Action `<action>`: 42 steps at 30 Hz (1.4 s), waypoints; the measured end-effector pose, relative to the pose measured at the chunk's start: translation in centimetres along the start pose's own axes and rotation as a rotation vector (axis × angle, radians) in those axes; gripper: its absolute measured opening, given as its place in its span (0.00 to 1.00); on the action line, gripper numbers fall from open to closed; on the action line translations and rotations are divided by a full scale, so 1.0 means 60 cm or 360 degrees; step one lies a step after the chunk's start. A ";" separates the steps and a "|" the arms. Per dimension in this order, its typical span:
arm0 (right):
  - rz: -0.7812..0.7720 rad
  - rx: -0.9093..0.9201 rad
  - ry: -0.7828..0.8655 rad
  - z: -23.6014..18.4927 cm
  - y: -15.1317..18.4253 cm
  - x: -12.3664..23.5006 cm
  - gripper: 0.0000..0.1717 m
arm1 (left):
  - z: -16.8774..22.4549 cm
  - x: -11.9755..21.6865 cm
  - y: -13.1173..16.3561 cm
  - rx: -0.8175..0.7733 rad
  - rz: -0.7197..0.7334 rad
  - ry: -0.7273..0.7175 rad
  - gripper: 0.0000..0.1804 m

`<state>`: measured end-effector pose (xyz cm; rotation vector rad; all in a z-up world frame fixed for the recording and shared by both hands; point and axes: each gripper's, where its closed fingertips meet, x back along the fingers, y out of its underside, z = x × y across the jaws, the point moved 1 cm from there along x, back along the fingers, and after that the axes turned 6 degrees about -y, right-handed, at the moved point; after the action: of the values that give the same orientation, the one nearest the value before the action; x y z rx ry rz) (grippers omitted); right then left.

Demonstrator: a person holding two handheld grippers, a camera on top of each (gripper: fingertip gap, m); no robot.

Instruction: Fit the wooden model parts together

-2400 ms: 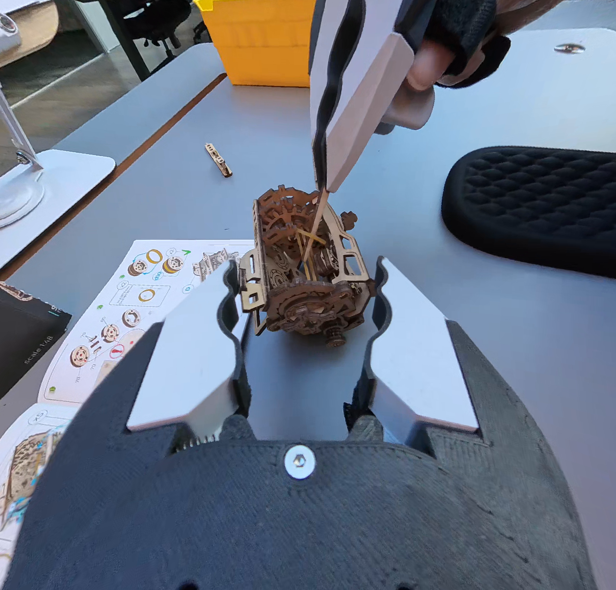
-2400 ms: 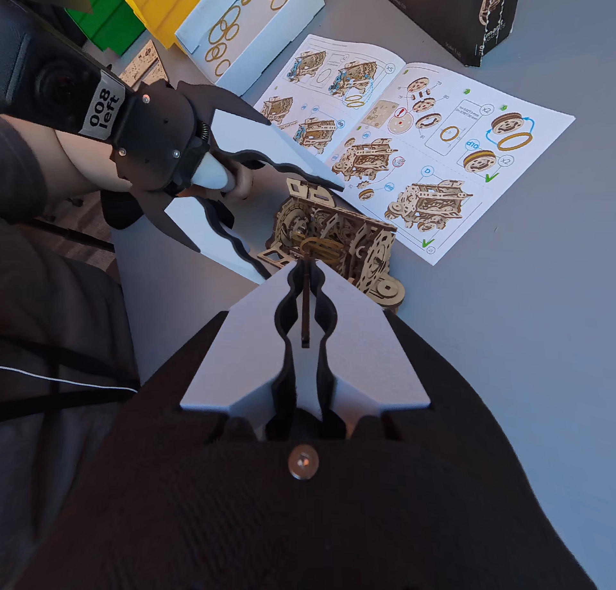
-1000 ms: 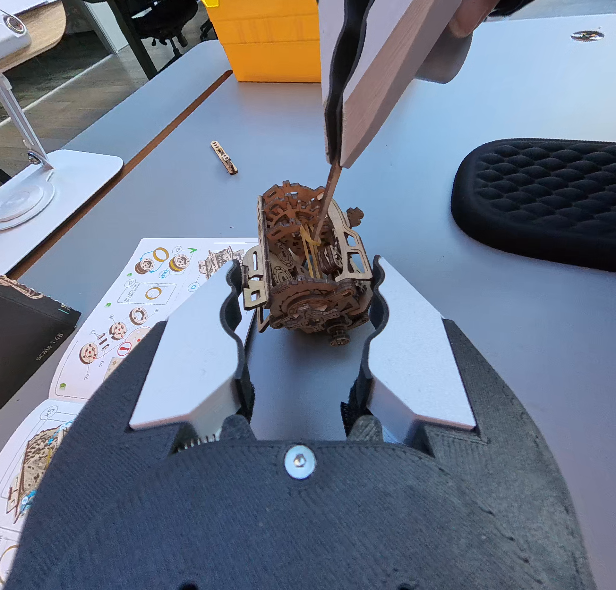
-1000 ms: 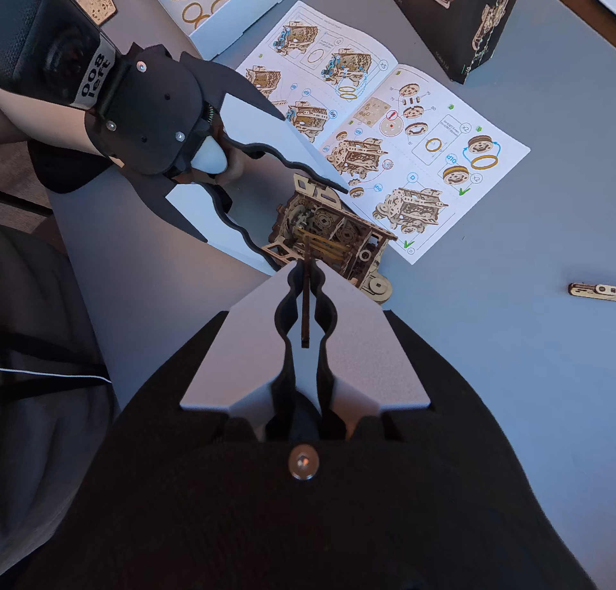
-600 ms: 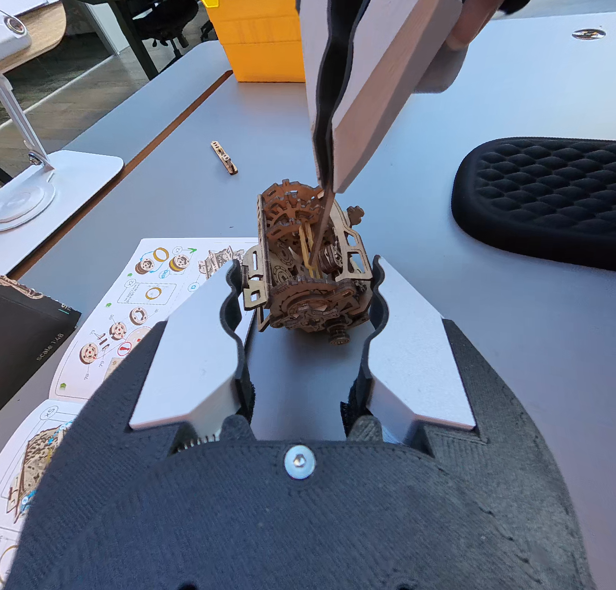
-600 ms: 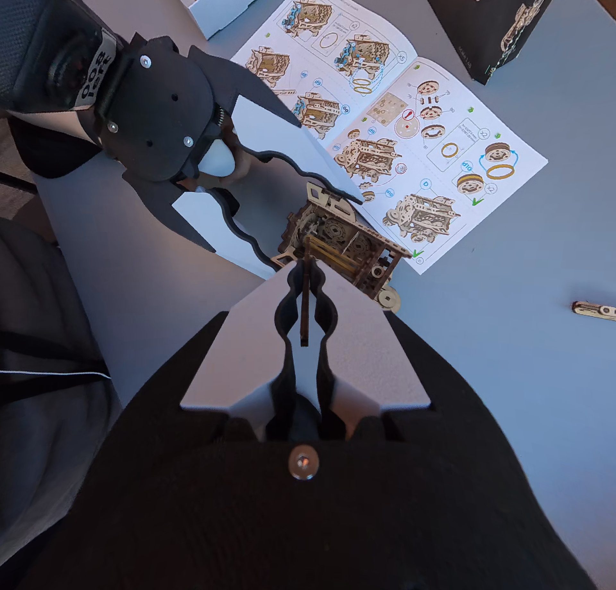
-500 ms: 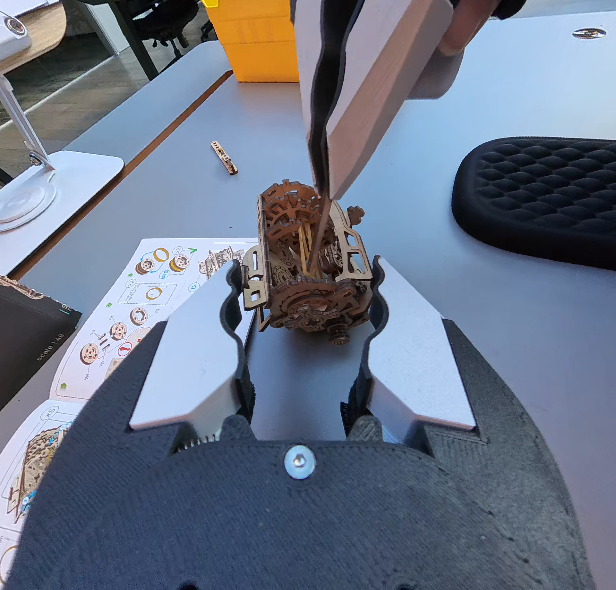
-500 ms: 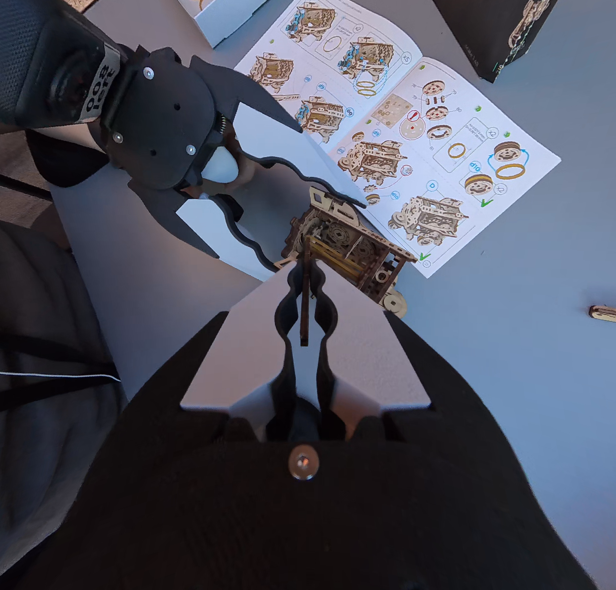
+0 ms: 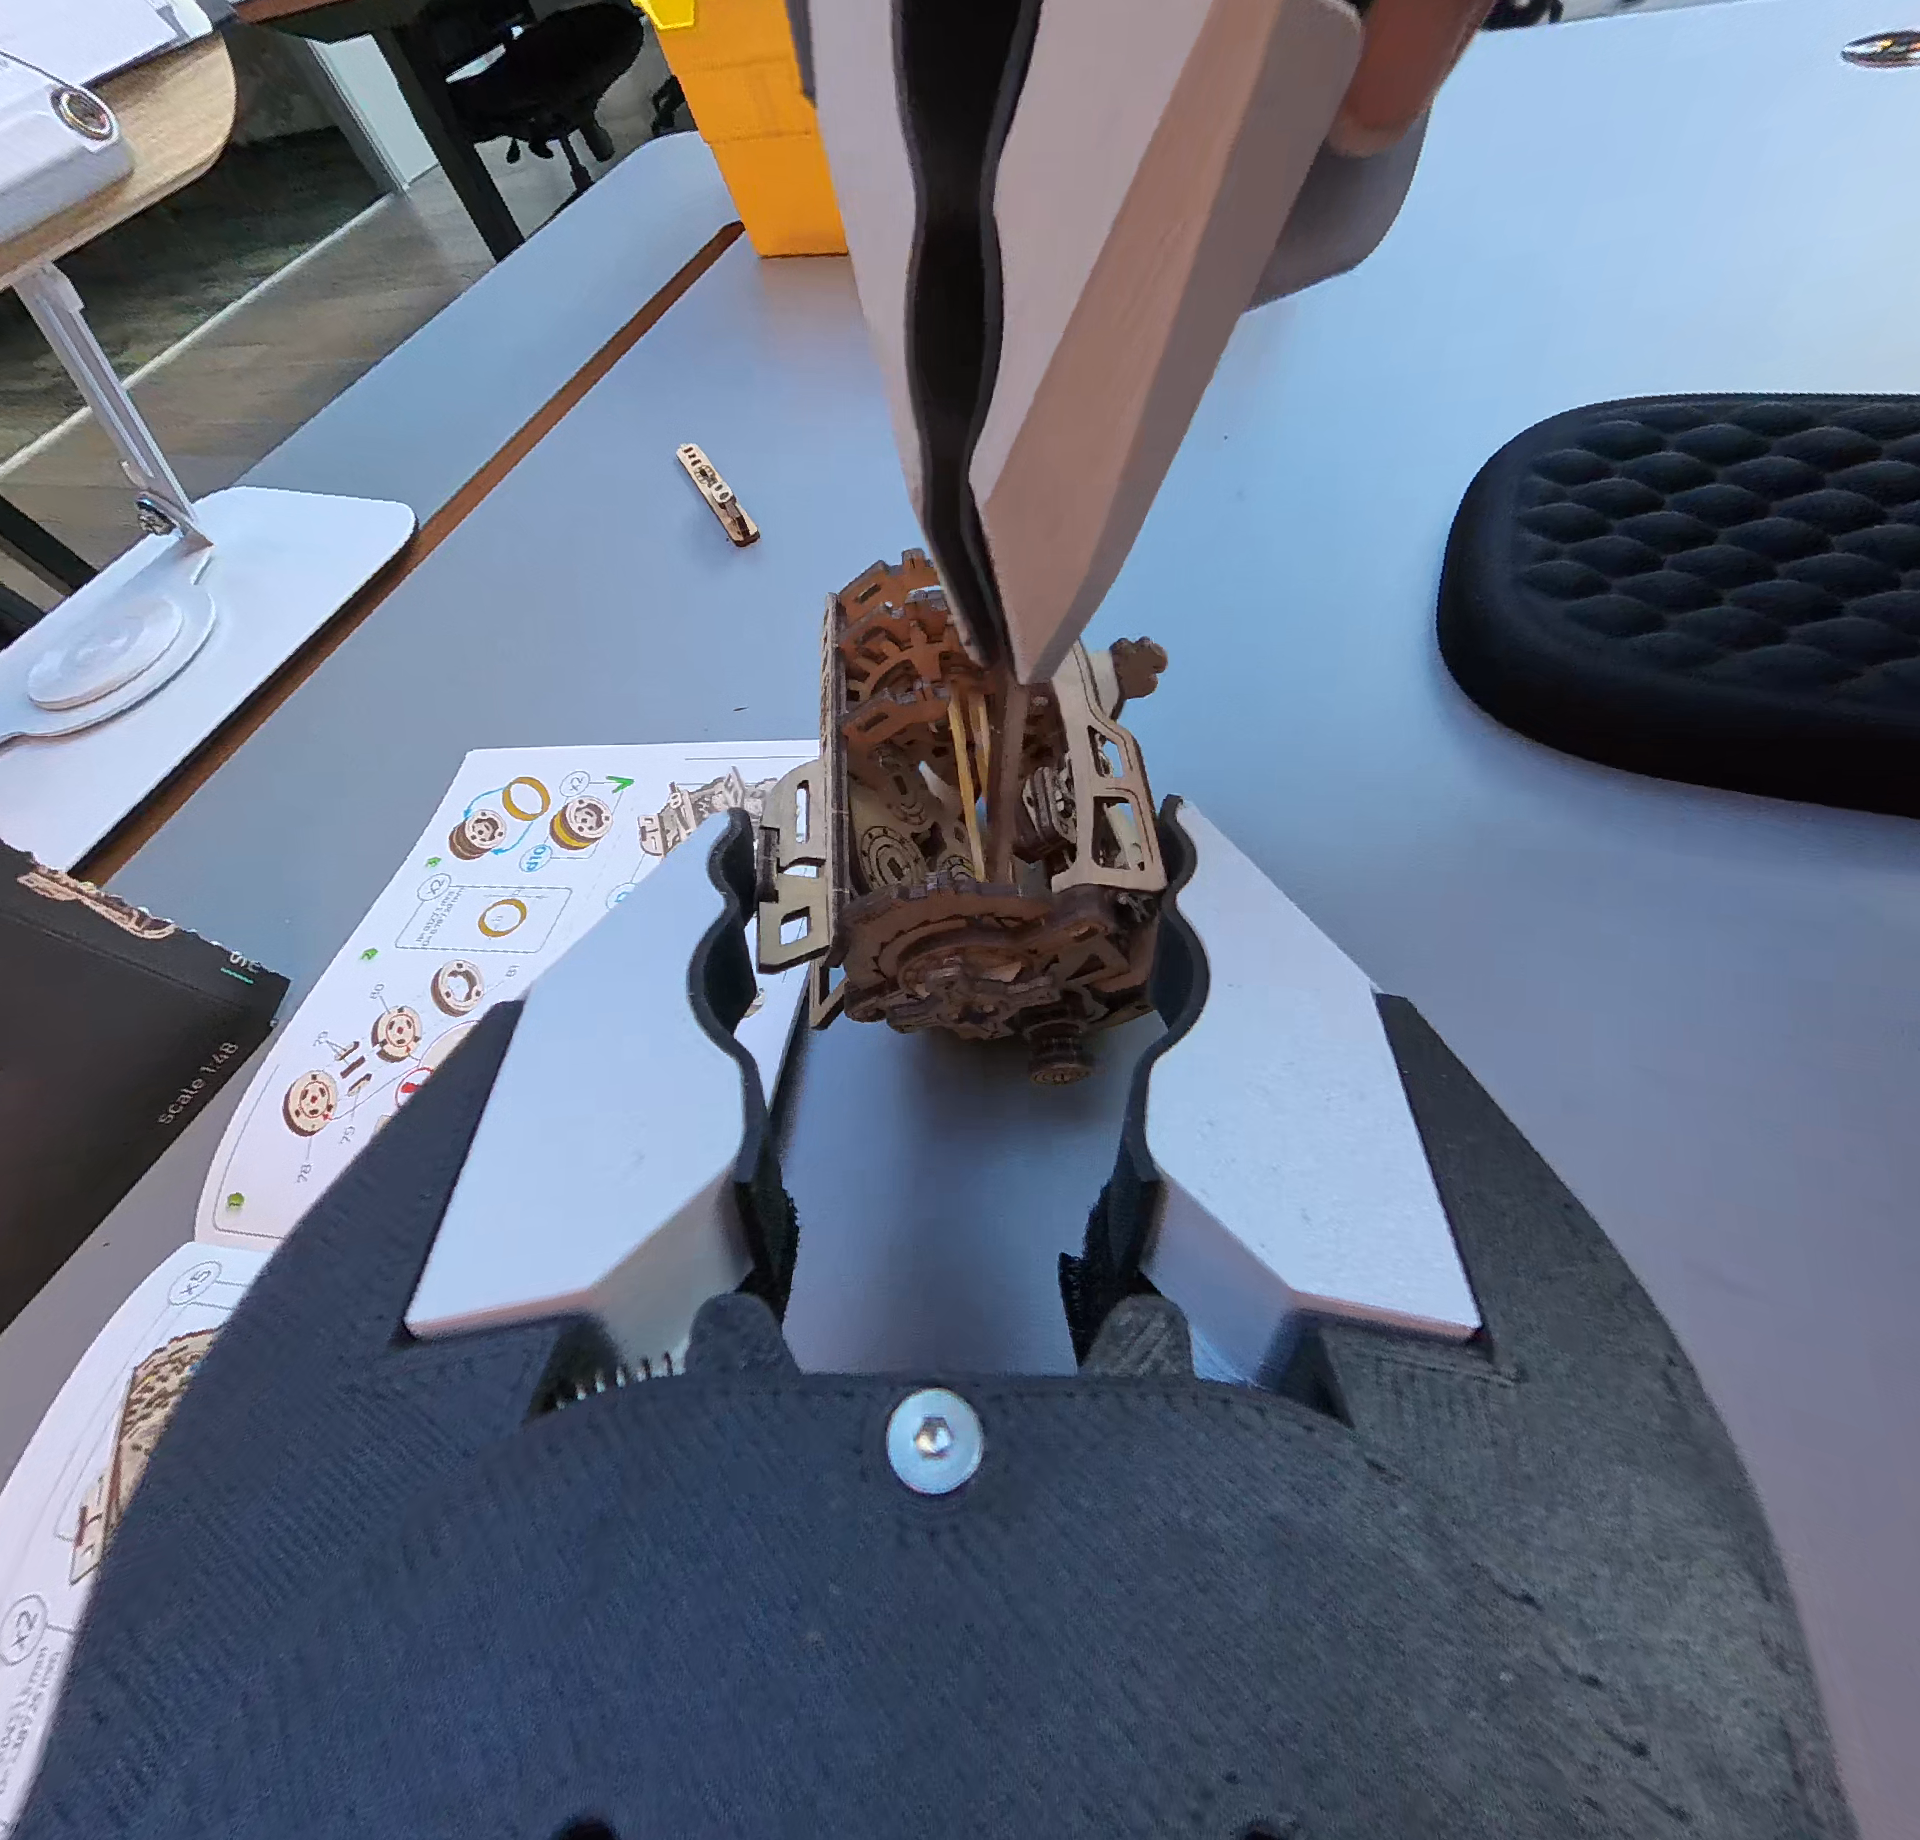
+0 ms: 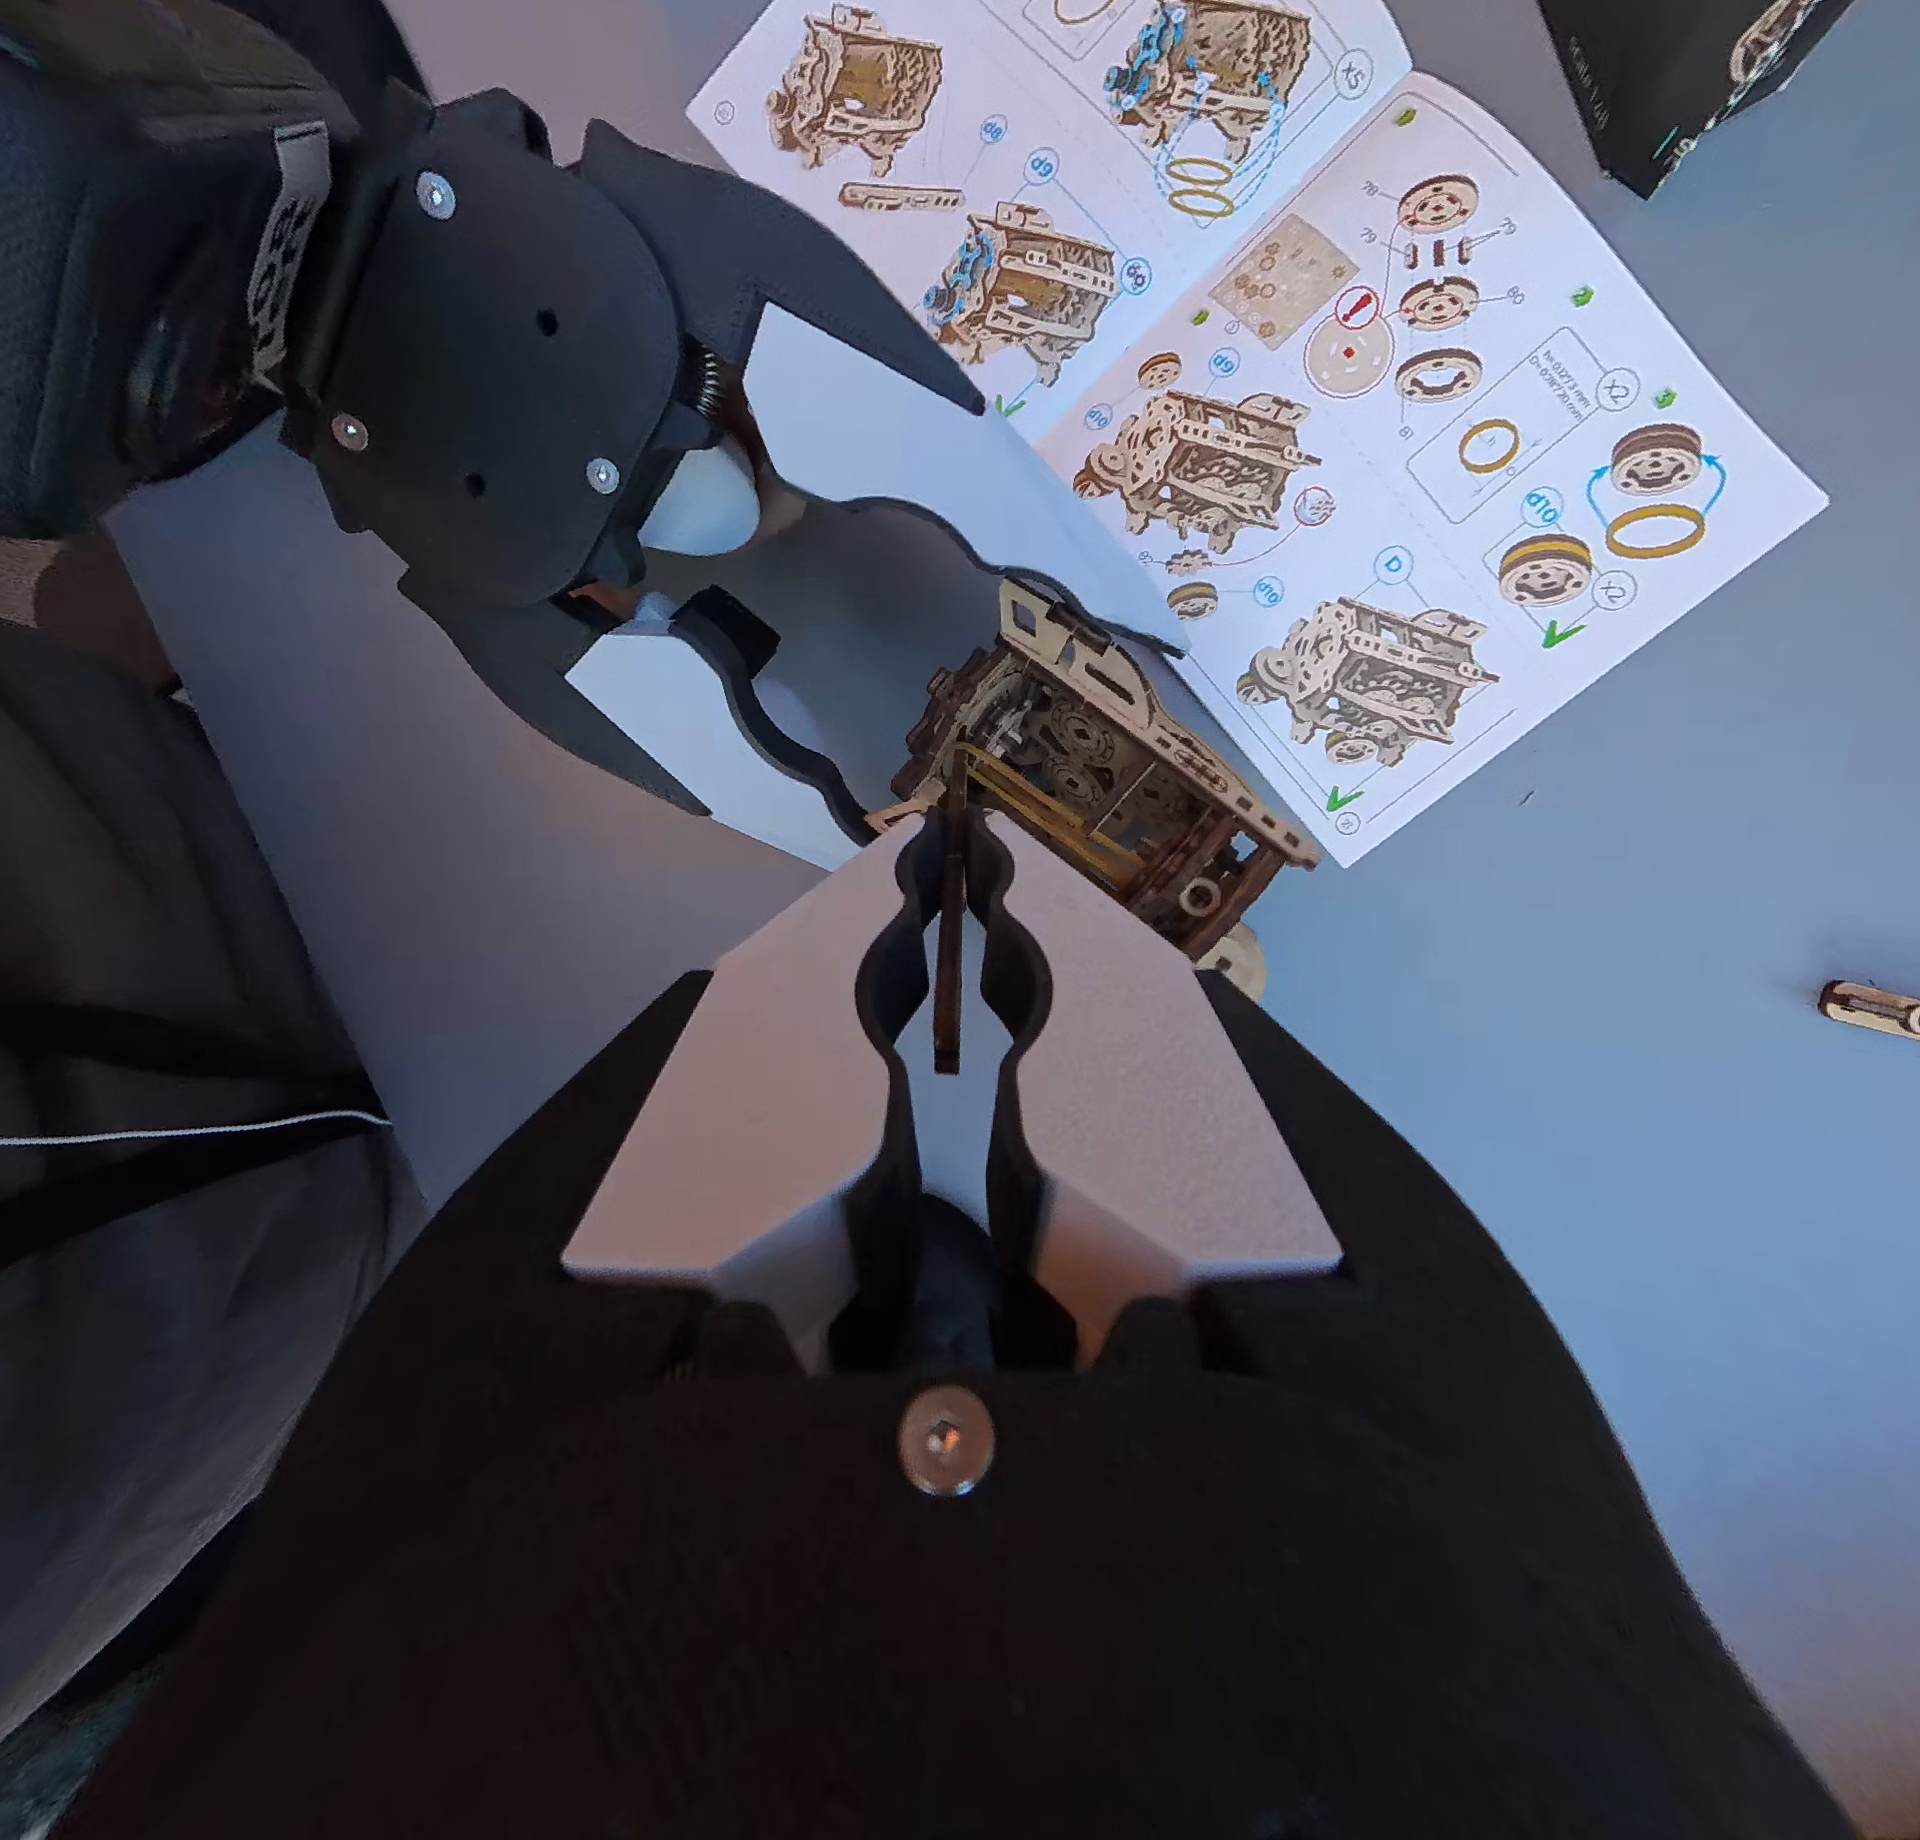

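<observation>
Plainly light and brittle: model (image 9: 966, 855) looked braced at nine and three by left claw (image 9: 956, 917), best held by side plates; stick (image 10: 948, 949) pinched in right claw (image 10: 948, 834).

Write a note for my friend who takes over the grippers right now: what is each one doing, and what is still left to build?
Left gripper: fingers shut on the wooden model, bracing it on the grey table.
Right gripper: fingers shut on a thin wooden stick, its tip poked down among the gears beside the yellow rubber bands.
Done: model mostly built, bands on.
Left: seat the stick, probably; a loose wooden piece lies farther back on the table. Check the open instruction booklet beside the model.
</observation>
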<state>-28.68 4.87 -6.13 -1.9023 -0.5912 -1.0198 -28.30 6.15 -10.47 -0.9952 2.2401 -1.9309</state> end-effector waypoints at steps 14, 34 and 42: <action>-0.0340 0.0001 -0.0035 0.001 -0.013 -0.001 0.00 | 0.006 -0.001 -0.004 -0.0101 0.0050 -0.0020 0.42; -0.0809 -0.0102 -0.0191 0.015 -0.036 -0.024 0.00 | 0.017 -0.001 -0.007 -0.0144 0.0087 -0.0015 0.42; -0.0782 -0.0166 -0.0305 0.007 -0.044 -0.025 0.01 | 0.015 -0.001 -0.007 -0.0125 0.0089 -0.0004 0.42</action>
<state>-31.27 6.56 -6.26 -2.0076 -1.1781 -1.1949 -27.69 5.38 -10.36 -0.9314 2.3329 -1.8319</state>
